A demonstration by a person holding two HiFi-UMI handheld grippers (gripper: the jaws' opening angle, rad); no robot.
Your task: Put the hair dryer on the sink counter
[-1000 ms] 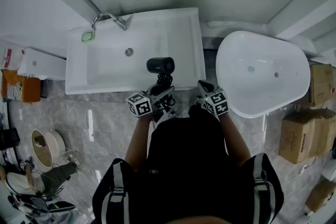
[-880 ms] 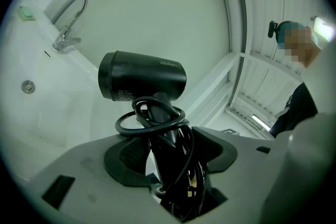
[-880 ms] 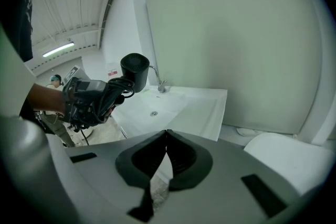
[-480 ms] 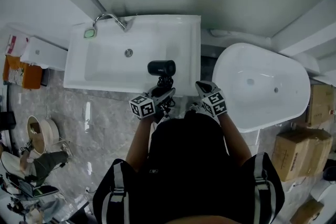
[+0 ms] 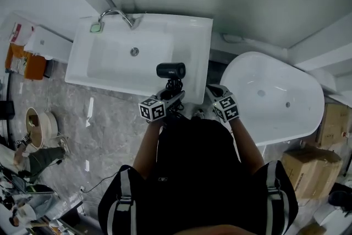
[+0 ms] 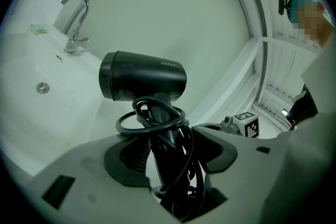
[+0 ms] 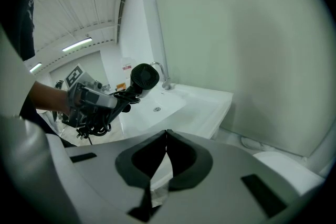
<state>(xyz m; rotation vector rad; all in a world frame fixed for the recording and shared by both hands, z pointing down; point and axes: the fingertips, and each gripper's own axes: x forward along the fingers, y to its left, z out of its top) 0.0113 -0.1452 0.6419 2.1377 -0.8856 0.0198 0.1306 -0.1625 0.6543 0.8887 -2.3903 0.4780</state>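
A black hair dryer [image 5: 170, 70] [image 6: 143, 80] [image 7: 144, 76] is held up over the front right part of the white sink [image 5: 110, 63], its cord coiled round the handle. My left gripper [image 5: 175, 98] [image 6: 167, 157] is shut on that handle and cord. The dryer's barrel lies sideways above the sink counter [image 5: 197, 52] [image 7: 205, 107]. My right gripper [image 5: 212, 92] [image 7: 166, 136] hovers to the right of the dryer, jaws shut and touching with nothing between them. A chrome tap [image 5: 116, 15] [image 6: 73, 21] stands at the back left of the basin.
A white bathtub [image 5: 275, 97] stands right of the sink. A green soap dish [image 5: 97, 27] sits by the tap. Cardboard boxes [image 5: 323, 129] are at the far right. On the marble floor at left are a bucket [image 5: 37, 126], an orange box [image 5: 26, 60] and cables.
The view has shifted slightly; the dryer and both grippers keep nearly the same pose, edging a little forward over the sink's front edge.
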